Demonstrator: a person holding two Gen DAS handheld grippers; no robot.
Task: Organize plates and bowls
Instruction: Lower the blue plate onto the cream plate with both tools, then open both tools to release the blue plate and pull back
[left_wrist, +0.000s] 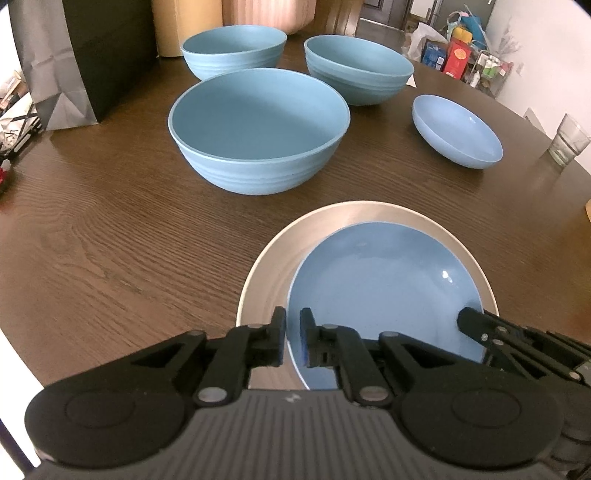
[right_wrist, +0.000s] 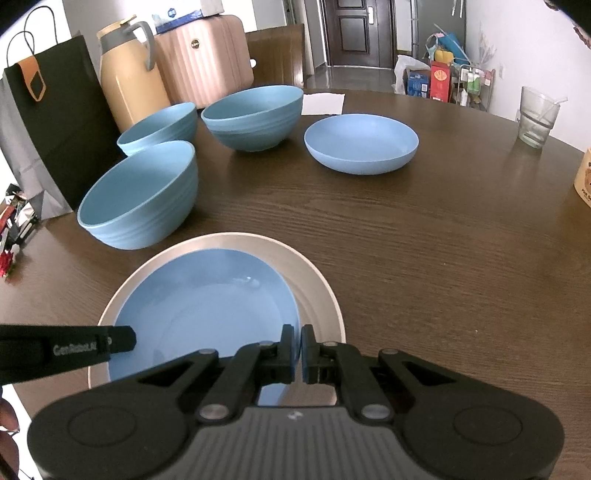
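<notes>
A light-blue plate (left_wrist: 384, 288) (right_wrist: 207, 302) lies over a larger beige plate (left_wrist: 332, 218) (right_wrist: 314, 280) at the near edge of the brown table. My left gripper (left_wrist: 293, 334) is shut on the blue plate's left rim, and my right gripper (right_wrist: 298, 350) is shut on its right rim. Each gripper's black fingers show at the edge of the other's view. Farther back stand three deep blue bowls (left_wrist: 258, 129) (left_wrist: 232, 48) (left_wrist: 358, 66), with a shallow blue dish (left_wrist: 458, 129) (right_wrist: 362, 142) to their right.
A black paper bag (right_wrist: 55, 122), a yellow jug (right_wrist: 129, 81) and a pink suitcase (right_wrist: 207, 55) line the far left. A drinking glass (right_wrist: 535, 118) and a tan box (right_wrist: 583, 177) stand at the right edge. White paper (right_wrist: 323, 103) lies behind the dish.
</notes>
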